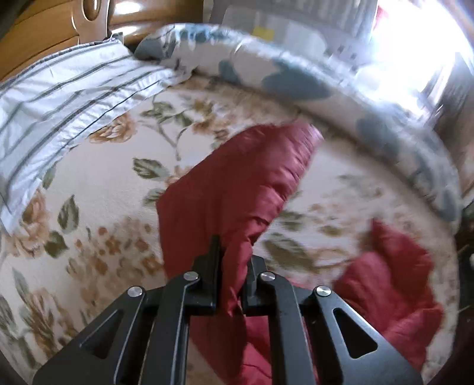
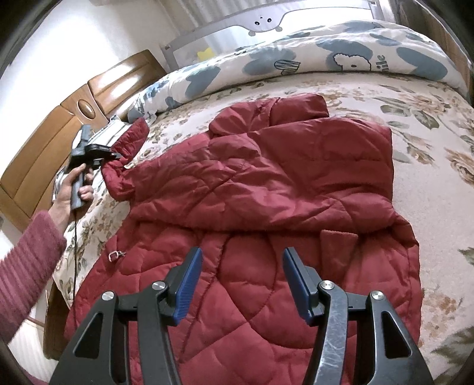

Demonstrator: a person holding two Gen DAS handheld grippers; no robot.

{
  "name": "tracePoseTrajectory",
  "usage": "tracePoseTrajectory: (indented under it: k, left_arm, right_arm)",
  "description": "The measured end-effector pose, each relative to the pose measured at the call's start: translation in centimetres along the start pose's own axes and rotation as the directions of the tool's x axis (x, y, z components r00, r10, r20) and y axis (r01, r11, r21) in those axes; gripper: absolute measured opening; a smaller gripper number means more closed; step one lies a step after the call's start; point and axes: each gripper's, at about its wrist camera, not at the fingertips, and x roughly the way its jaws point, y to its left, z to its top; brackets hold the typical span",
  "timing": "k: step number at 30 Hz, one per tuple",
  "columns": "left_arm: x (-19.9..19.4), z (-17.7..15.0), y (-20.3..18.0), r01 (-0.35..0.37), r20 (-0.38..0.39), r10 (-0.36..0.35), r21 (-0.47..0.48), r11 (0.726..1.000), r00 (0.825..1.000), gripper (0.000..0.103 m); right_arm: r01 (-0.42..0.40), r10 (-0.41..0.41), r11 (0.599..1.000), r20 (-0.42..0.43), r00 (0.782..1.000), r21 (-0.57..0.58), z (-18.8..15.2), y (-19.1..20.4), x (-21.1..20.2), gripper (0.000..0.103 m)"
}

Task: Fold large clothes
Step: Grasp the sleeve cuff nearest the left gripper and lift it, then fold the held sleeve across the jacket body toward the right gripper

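A dark red quilted jacket lies spread on a floral bedspread. My left gripper is shut on the jacket's sleeve and holds it lifted above the bed. In the right wrist view the left gripper shows at the far left, pinching the sleeve cuff. My right gripper is open and empty, hovering over the jacket's lower body. The jacket's other sleeve is folded across the chest.
A rolled blue-and-white duvet lies along the far side of the bed. A striped pillow and wooden headboard are at the left. A grey bed rail stands behind the duvet.
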Motion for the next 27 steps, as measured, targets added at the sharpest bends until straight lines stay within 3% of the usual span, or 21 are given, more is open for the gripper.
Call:
tracePoseTrajectory:
  k: [9,18,27]
  left_arm:
    - [-7.2,-3.9,-4.7,0.2,0.094,-0.204,0.053,0.978,0.974,0.008]
    - [-10.6,-8.7,-11.7,0.345,0.056,-0.358,0.164,0.924,0.932,0.008]
    - [-9.9,-13.0,-17.4,0.433,-0.048,-0.433,0.215,0.875,0.9,0.008]
  right_arm:
    - [0.01,-0.009,0.999,-0.012,1.0,0.034,-0.2,-0.4,0.4,0.058]
    - [0.013,-0.012,0.999,-0.018,1.0,0.046,-0.6,-0.8,0.3,0.058]
    - [-0.003,0.002,0.994,0.002,1.0,0.107,-0.6,-2.2,-0.3,0.058]
